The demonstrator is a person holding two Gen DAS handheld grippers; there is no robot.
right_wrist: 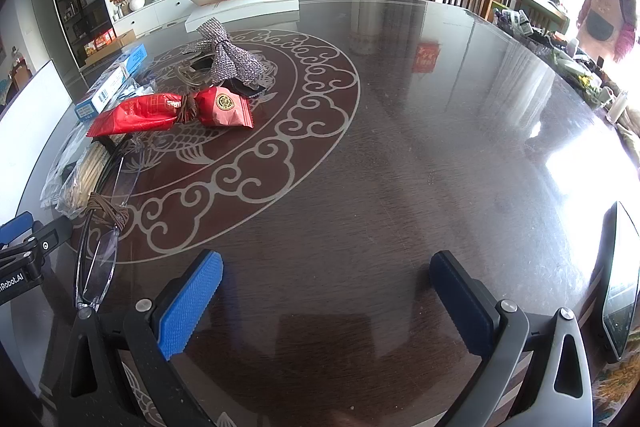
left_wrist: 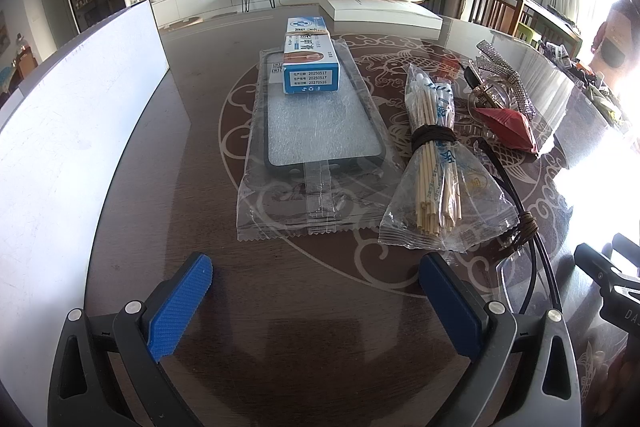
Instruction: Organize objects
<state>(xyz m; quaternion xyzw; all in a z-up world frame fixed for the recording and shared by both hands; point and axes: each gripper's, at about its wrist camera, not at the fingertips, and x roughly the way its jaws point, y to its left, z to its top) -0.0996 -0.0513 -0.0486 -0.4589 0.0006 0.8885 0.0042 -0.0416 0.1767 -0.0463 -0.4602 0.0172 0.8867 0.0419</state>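
Note:
My left gripper [left_wrist: 316, 283] is open and empty above the table, just short of a phone case in a clear wrapper [left_wrist: 320, 131]. A blue and white box [left_wrist: 310, 63] lies on the case's far end. To the right lie a bag of wooden sticks and swabs [left_wrist: 434, 155], a red snack packet [left_wrist: 510, 131], a sparkly hair clip [left_wrist: 504, 83] and glasses [left_wrist: 528, 267] bound with brown cord. My right gripper [right_wrist: 326, 281] is open and empty over bare table. In the right wrist view the red packet [right_wrist: 160, 113], the clip [right_wrist: 228, 57] and the glasses [right_wrist: 102, 247] lie to its left.
A white board [left_wrist: 72, 131] stands upright along the table's left side. A thick open book [left_wrist: 380, 9] lies at the far edge. A phone or tablet [right_wrist: 618, 283] lies at the right edge in the right wrist view. The left gripper's body [right_wrist: 24, 251] shows at that view's left edge.

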